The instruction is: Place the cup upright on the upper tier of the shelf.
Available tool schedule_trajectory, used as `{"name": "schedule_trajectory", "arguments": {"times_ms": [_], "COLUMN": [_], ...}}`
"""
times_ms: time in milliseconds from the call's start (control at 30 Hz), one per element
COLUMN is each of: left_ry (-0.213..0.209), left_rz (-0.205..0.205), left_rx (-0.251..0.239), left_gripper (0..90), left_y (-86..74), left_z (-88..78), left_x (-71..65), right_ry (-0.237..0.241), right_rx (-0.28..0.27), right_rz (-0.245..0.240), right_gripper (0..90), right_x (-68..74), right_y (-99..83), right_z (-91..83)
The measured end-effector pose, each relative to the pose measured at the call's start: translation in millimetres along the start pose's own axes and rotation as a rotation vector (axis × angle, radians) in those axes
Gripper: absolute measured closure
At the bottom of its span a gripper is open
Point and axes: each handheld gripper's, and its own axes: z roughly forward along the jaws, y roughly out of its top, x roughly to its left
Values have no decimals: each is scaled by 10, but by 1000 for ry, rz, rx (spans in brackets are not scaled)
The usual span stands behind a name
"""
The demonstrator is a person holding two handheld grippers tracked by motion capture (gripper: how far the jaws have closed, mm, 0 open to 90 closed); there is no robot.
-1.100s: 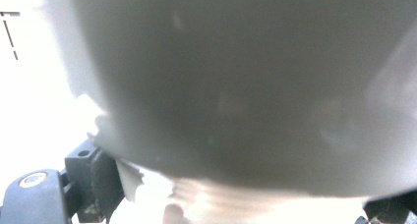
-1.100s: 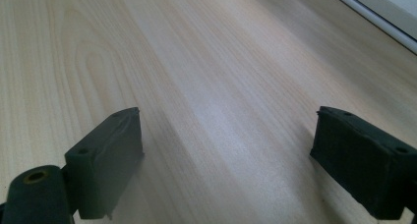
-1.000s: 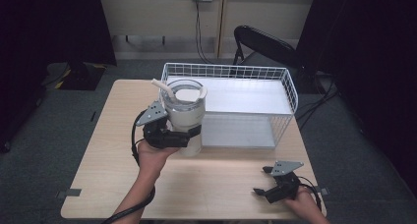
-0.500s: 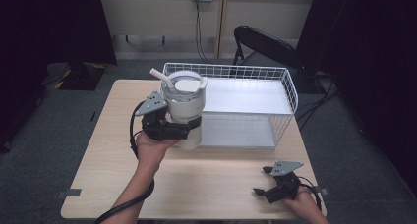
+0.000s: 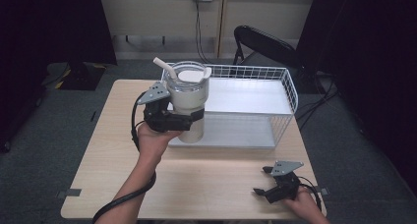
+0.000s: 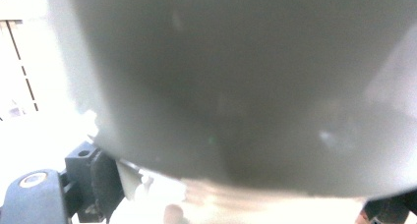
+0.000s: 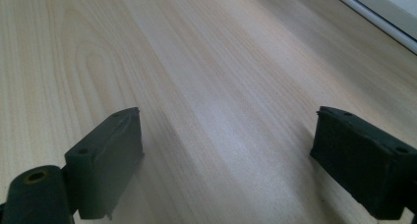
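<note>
A cream tumbler (image 5: 189, 103) with a clear lid and a pale straw hangs above the table, at the front left corner of the white wire basket (image 5: 290, 89). My left gripper (image 5: 183, 122) is shut on the tumbler's body. In the left gripper view the tumbler's grey-cream wall (image 6: 246, 86) sits close against the camera. My right gripper (image 5: 260, 181) rests low over the table's front right, open, with bare wood between its jaws (image 7: 226, 150).
The wooden table (image 5: 108, 150) carries the wire basket with its white floor along the back right. A dark chair (image 5: 260, 42) stands behind the basket. Cables run along the floor at the right.
My left gripper has lifted the tumbler higher and carried it back and to the right, toward the basket's front left corner. The right gripper has stayed still.
</note>
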Motion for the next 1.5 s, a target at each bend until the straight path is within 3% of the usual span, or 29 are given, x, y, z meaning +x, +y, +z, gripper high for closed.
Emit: {"name": "schedule_trajectory", "arguments": {"times_ms": [900, 1500], "left_ry": [-15, -5], "left_rz": [21, 22], "left_rx": [13, 6], "left_gripper": [104, 104], "left_y": [446, 634], "left_z": [148, 288], "left_x": [-2, 43], "right_ry": [-2, -1], "right_rx": [-1, -2], "right_rz": [-1, 1], "right_gripper": [111, 111], "right_x": [-1, -1], "right_y": [1, 0], "right_z": [1, 0]}}
